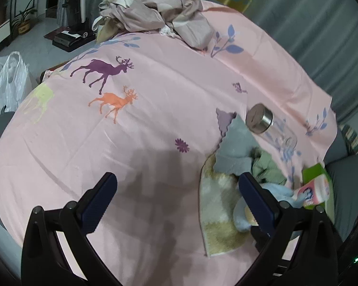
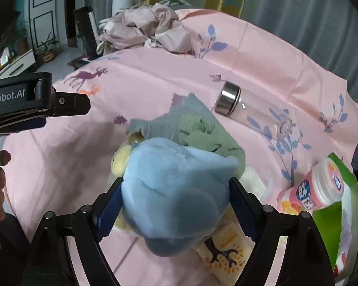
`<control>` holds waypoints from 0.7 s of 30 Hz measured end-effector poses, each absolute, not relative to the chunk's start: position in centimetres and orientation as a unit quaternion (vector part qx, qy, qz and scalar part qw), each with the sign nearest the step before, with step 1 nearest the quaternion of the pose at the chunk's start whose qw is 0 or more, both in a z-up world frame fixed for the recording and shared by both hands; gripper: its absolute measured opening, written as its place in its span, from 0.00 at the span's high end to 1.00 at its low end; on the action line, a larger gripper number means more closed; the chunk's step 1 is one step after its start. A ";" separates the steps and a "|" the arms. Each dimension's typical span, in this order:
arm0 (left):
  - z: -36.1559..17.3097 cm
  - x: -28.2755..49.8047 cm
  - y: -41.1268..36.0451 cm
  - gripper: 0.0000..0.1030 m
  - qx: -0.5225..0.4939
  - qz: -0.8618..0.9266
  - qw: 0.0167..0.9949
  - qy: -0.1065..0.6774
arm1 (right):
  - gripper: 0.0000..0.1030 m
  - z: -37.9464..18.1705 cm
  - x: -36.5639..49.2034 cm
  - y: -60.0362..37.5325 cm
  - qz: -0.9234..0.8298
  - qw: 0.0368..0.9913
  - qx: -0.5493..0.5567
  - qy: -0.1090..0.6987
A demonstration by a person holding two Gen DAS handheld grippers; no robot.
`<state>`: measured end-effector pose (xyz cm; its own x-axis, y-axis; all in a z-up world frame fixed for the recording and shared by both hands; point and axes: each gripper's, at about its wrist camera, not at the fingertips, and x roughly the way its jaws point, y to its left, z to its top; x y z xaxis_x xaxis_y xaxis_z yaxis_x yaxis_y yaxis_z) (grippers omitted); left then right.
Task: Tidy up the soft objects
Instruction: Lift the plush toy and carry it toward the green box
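My right gripper (image 2: 175, 200) is shut on a blue plush toy (image 2: 176, 190) with a yellow face, held just above the pink deer-print sheet (image 2: 83, 157). Behind it lie a grey cloth (image 2: 191, 112) and a green towel (image 2: 202, 133). My left gripper (image 1: 176, 190) is open and empty over bare sheet (image 1: 131, 131); it also shows at the left of the right wrist view (image 2: 66, 106). In the left wrist view the grey cloth (image 1: 236, 145), green towel (image 1: 267, 166), a yellow-white towel (image 1: 217, 205) and the plush (image 1: 272, 190) lie by its right finger.
A glass bottle with a steel cap (image 2: 250, 109) lies on the sheet (image 1: 267, 124). A pink jar (image 2: 315, 190) rests against a green box (image 2: 346, 202). A crumpled beige cloth pile (image 1: 160, 16) sits at the far end. A yellow packet (image 2: 226, 250) lies under the plush.
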<state>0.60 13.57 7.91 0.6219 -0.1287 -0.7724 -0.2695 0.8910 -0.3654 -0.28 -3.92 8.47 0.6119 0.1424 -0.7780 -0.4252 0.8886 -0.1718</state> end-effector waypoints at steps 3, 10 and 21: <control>7.5 0.7 13.0 0.01 -0.215 0.031 0.869 0.444 | 0.16 8.9 -0.4 -5.2 0.173 0.875 -0.138 0.430; 7.4 0.4 11.2 0.02 -0.198 -0.020 0.866 0.459 | 0.16 10.5 -1.1 -8.2 0.185 0.880 -0.055 0.434; 7.8 -0.8 8.2 0.13 -0.182 -0.146 0.851 0.470 | 0.16 10.4 0.1 -13.3 0.170 0.860 0.105 0.469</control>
